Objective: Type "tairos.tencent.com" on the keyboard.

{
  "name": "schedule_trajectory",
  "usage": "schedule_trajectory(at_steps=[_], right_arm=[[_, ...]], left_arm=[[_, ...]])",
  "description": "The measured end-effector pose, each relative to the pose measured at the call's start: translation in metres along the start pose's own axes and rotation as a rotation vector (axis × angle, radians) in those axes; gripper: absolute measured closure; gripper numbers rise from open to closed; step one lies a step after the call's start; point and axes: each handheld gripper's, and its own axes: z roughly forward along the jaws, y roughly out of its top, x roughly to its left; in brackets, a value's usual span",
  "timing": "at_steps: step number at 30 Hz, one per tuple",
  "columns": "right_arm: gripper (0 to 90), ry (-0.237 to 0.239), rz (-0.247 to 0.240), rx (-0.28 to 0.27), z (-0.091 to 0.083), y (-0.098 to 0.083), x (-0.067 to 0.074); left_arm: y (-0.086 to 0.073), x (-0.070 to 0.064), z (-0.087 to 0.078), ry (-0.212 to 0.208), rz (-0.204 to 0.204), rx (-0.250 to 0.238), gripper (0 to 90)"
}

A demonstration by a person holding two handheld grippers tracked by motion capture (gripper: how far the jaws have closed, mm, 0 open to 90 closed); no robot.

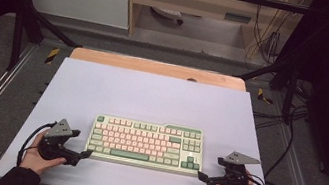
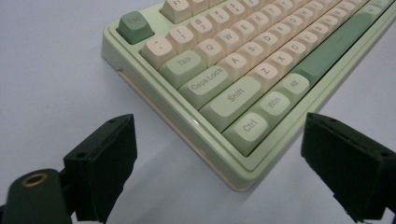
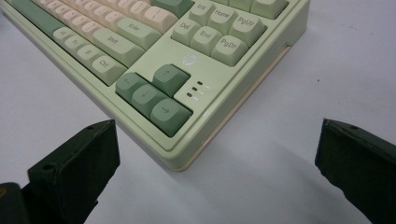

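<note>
A green and cream mechanical keyboard lies flat near the front middle of the pale tabletop. The left gripper sits just off its front left corner, jaws spread wide with nothing between them. The right gripper sits off the front right corner, equally wide and empty. In both gripper views the keyboard's far end is cut off, and its key legends are unreadable from above.

A keyboard lay on the bench, toward its near edge and about midway across. The left gripper rested on the bench just left of the keyboard's near-left corner. The right gripper rested just right of its near-right corner. Each pointed inward at its corner, apart from it.
</note>
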Motion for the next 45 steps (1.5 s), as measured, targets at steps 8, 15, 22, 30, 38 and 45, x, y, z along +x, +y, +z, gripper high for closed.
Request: schedule_trajectory(at_steps=[8, 15, 22, 30, 38, 45], right_arm=[[0.4, 0.001, -0.002, 0.001, 0.000, 0.000, 0.000], [0.4, 0.002, 0.000, -0.004, -0.001, 0.000, 0.000], [0.4, -0.002, -0.003, -0.003, -0.001, 0.000, 0.000], [0.4, -0.001, 0.000, 0.002, 0.000, 0.000, 0.001], [0.4, -0.004, -0.001, 0.001, 0.000, 0.000, 0.001], [0.4, -0.004, 0.004, 0.000, -0.001, 0.000, 0.001]], left_arm=[[0.001, 0.000, -0.001, 0.002, -0.001, -0.004, 10.7], [0.004, -0.001, -0.002, 0.007, -0.003, -0.005, 12.3], [0.008, -0.005, -0.004, 0.018, 0.001, -0.013, 17.0], [0.015, -0.009, -0.005, 0.033, -0.009, -0.030, 26.5], [0.022, -0.013, -0.002, 0.044, -0.012, -0.028, 40.9], [0.030, -0.016, 0.002, 0.042, -0.013, -0.010, 57.4]])
